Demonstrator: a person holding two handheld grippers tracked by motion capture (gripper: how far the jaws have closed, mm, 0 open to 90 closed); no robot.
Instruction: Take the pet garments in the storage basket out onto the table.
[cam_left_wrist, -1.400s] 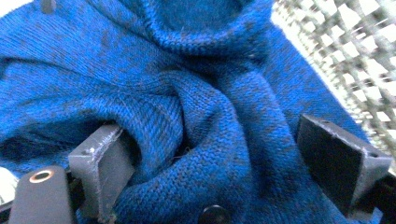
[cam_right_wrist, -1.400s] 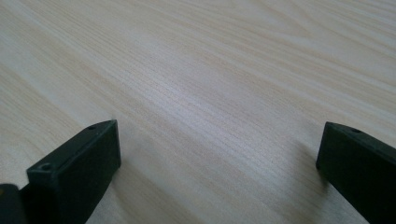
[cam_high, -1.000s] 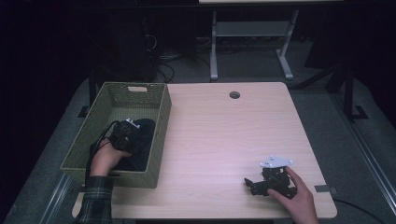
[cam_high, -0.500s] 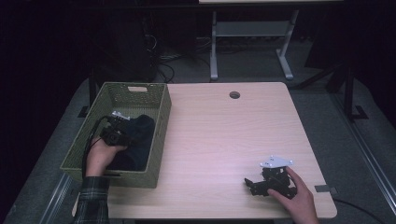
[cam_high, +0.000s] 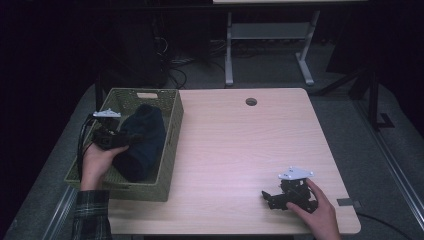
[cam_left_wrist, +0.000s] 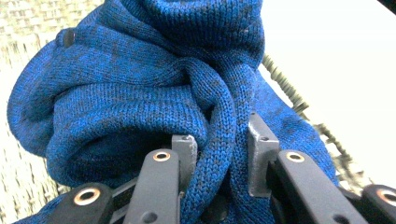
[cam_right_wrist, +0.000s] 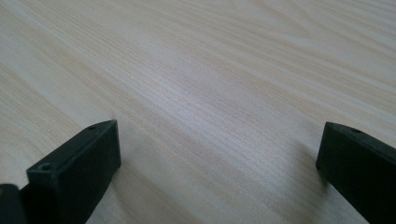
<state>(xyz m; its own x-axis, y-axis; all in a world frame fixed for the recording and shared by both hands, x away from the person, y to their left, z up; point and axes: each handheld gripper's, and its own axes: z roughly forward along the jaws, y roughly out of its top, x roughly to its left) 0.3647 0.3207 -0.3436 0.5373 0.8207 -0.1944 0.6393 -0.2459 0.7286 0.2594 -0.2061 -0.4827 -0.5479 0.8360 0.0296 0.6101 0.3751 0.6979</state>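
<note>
A dark blue knitted garment (cam_high: 141, 142) lies bunched in the green woven basket (cam_high: 170, 150) at the table's left side. My left gripper (cam_high: 119, 139) sits at the garment's left edge, held by a hand over the basket. Its jaws are shut on a thick fold of the blue knit (cam_left_wrist: 219, 140), which bulges up between the two fingertips. My right gripper (cam_high: 270, 197) rests on the wooden table (cam_high: 240, 145) near the front right corner. In the right gripper view its fingers (cam_right_wrist: 79, 163) stand wide apart above bare wood with nothing between them.
A round cable hole (cam_high: 251, 102) sits near the table's far edge. A grey metal stand (cam_high: 270, 35) and dark equipment with cables are on the floor behind the table. A black cable (cam_high: 81, 145) trails from the left gripper beside the basket.
The left hand and gripper moved back and to the left across the basket, with the blue garment drawn along and raised. The right gripper has stayed where it was.
</note>
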